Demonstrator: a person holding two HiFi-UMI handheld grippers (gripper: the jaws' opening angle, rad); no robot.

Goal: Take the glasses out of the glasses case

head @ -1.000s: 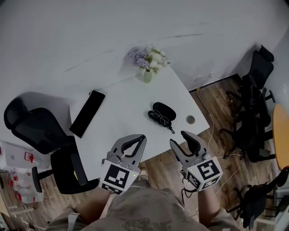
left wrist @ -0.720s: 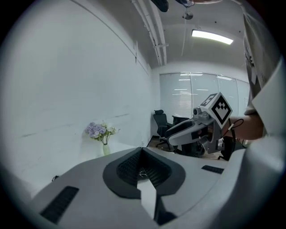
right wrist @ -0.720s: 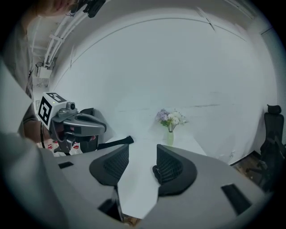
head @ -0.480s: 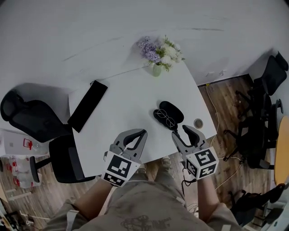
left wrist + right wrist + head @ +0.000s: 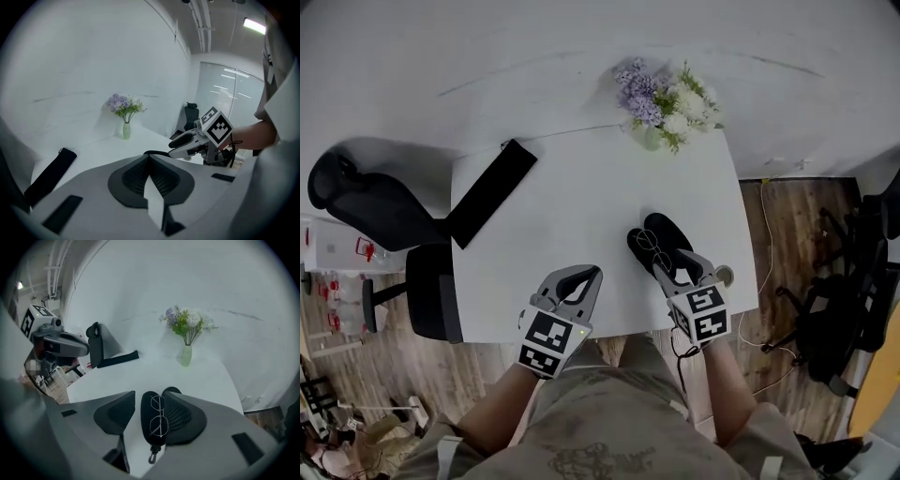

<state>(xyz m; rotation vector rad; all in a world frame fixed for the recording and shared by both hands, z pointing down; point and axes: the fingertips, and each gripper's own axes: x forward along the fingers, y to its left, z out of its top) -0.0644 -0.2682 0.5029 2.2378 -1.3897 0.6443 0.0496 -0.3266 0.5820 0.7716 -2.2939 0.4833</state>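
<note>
Thin wire-rimmed glasses (image 5: 158, 416) in the open black case (image 5: 146, 427), lower centre, now lie graspable between the parted jaws of the right hand-held gripper (image 5: 153, 394); the left hand-held gripper (image 5: 592, 274) is closed.

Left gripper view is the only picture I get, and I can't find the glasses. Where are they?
Observer: The right gripper view shows the glasses lying in the open glasses case.
Operator: Is my other grabber holding them?
Observer: No. The right gripper is open, its jaws apart with the glasses between them, not closed on them.
Operator: Where on the table is the case?
Observer: The head view shows it toward the near right corner of the table.
</note>
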